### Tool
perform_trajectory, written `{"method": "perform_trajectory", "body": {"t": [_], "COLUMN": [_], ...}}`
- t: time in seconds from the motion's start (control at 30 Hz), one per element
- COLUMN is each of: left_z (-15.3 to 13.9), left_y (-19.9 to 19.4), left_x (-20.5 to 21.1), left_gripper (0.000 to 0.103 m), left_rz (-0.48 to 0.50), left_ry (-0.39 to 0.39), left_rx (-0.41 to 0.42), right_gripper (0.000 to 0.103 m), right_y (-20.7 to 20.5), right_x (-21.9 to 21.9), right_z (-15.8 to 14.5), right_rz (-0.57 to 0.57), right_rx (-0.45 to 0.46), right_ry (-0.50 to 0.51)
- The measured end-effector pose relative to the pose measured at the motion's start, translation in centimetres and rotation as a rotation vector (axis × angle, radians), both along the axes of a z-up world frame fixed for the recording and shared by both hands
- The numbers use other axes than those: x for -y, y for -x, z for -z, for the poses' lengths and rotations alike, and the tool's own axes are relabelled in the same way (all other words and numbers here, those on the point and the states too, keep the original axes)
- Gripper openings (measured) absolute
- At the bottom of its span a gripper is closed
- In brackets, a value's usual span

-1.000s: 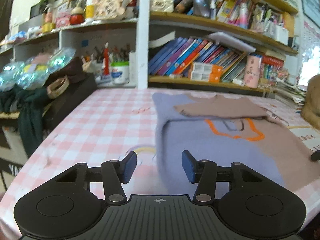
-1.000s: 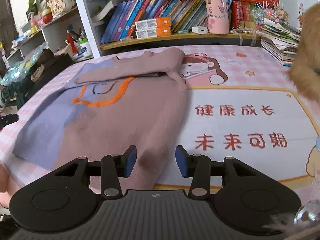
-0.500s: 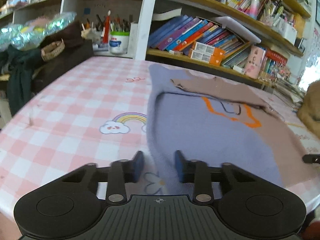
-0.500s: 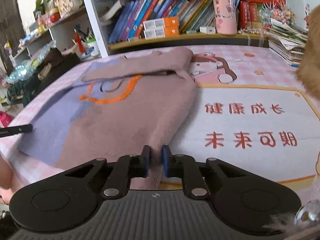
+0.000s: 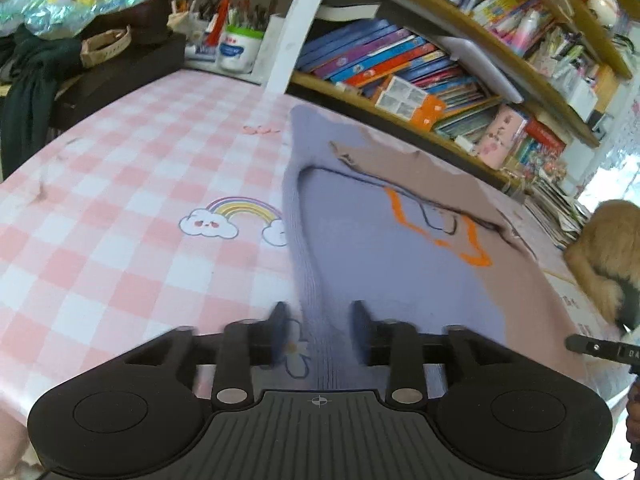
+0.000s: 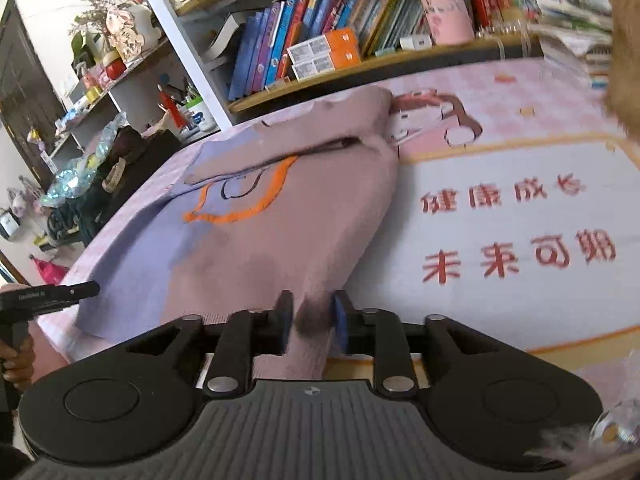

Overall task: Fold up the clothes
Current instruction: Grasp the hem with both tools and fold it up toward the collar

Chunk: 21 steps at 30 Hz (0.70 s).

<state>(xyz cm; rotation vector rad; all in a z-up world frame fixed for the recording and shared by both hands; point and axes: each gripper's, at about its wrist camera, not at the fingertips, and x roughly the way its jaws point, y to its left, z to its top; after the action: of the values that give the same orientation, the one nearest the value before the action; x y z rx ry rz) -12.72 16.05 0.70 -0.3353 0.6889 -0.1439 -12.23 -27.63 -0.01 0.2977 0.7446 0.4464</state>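
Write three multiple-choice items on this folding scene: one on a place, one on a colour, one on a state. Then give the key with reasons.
1. Where on the sweater does the right gripper sit?
A. at the collar
B. at the near hem, mauve side
C. on the orange outline

2. What colour is the outline drawn on the sweater's front?
A. green
B. black only
C. orange

3. How does the left gripper stand at the lilac edge?
A. pads apart, straddling the edge fold
B. raised high above the tablecloth
C. clamped on a book

Key: 1 B, the mauve hem cloth bunches between its pads; 2 C, the outline is orange in both views; 3 A, a gap shows on each side of the fold.
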Motion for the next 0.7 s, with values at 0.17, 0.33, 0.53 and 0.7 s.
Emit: {"method": "perform_trajectory", "body": {"t": [0.17, 0.33, 0.53, 0.7], "left_z": [0.3, -0.4, -0.7, 1.2], "left_y": [-0.7, -1.8, -1.8, -1.6], "left_x": [0.7, 0.2, -0.7, -2.1], "left_gripper": [0.060, 0.006, 0.008, 0.024], "left_rz": [0.023, 0.006, 0.051, 0.058], "left_ry": [-0.029, 0.034, 0.103, 0.209], "left_rx": [0.029, 0.046, 0.007, -0.087], "right_gripper": [0.029, 0.011, 0.011, 0.017], "right_y": [-0.4, -1.7, -1.6, -1.5], "right_x": [-0.2, 0.2, 1.5, 1.5], "right_z": [0.5, -0.4, -1.7, 1.0], "right_rz": [-0.015, -0.021, -0.051, -0.034], "right_rx": [-0.021, 0.017, 0.017, -0.108], "right_ry": [-0.033, -0.144, -0.222, -0.202]}}
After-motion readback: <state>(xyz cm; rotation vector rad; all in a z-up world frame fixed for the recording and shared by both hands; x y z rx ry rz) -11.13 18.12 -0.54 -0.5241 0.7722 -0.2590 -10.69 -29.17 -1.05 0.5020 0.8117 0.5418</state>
